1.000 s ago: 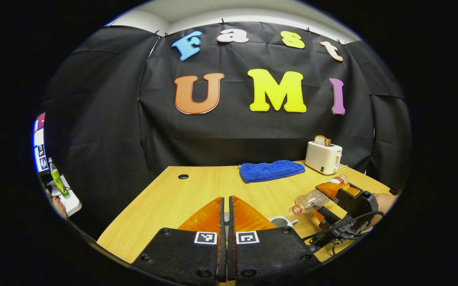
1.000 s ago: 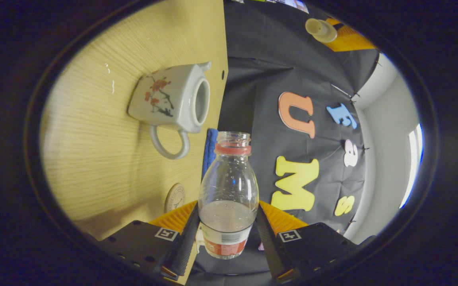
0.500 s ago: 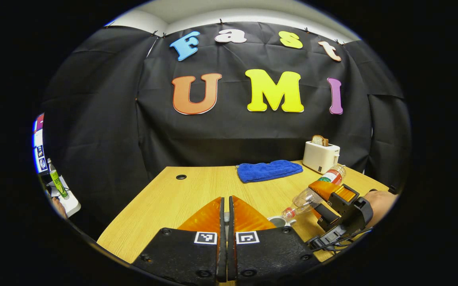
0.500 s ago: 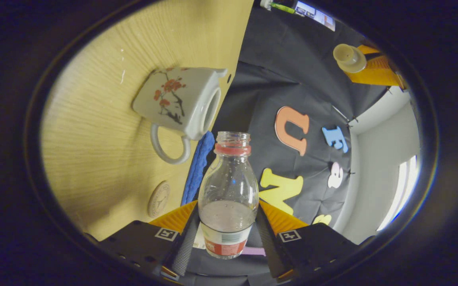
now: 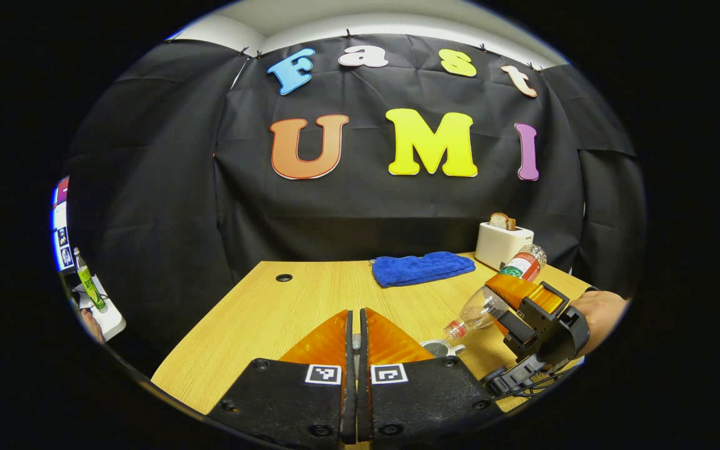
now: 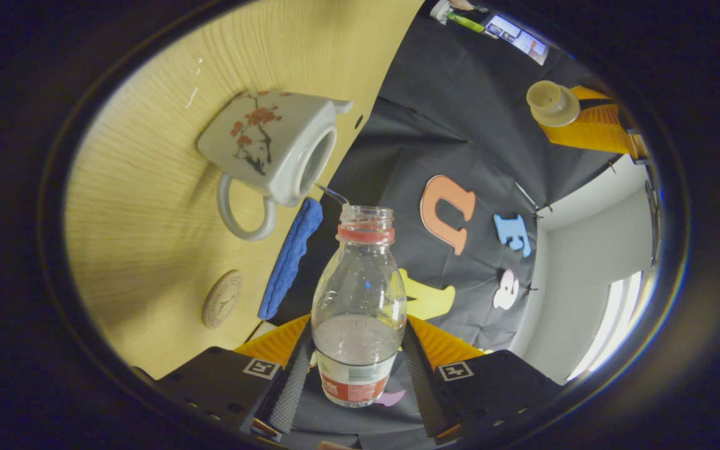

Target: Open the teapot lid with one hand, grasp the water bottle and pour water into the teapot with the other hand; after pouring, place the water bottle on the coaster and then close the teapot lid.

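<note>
Thin clear plastic, our water bottle (image 6: 359,312) feels light and crushable, so we keep the right claw (image 6: 358,362) clamped low around its labelled belly, tipped over the open teapot (image 6: 269,153) on the tabletop (image 6: 147,219), while the left claw (image 5: 354,340) pinches the lid (image 6: 549,103).
</note>
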